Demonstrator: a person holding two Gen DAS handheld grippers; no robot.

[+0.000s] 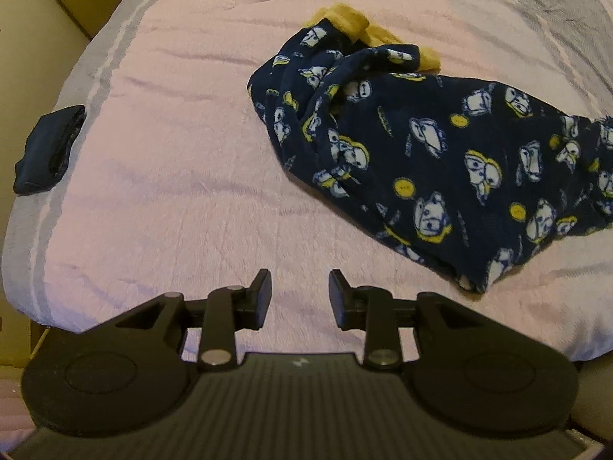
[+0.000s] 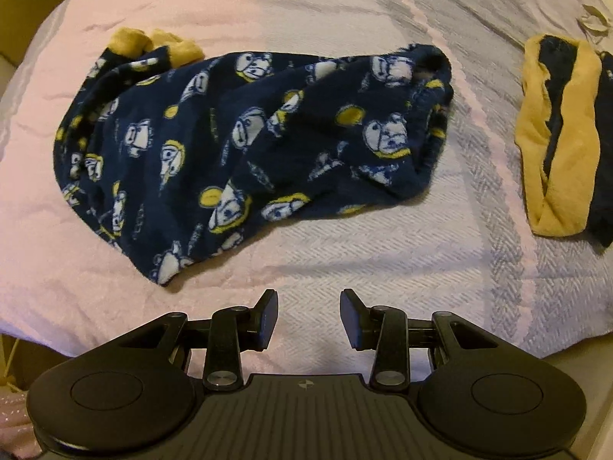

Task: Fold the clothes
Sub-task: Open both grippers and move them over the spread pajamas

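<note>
Left gripper [image 1: 300, 295]: jaws partly open, empty. Right gripper [image 2: 309, 312]: likewise. Patterned navy garment [image 2: 249, 145], possibly pyjama trousers, lies crumpled on the bedspread [image 2: 345, 253].

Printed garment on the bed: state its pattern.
The printed garment is navy with white-and-yellow cartoon figures; clearest in the right wrist view.

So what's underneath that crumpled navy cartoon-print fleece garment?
The pink and grey woven bedspread lies under the navy fleece garment; yellow cuffs poke out behind. Anything beneath its folds is hidden.
</note>
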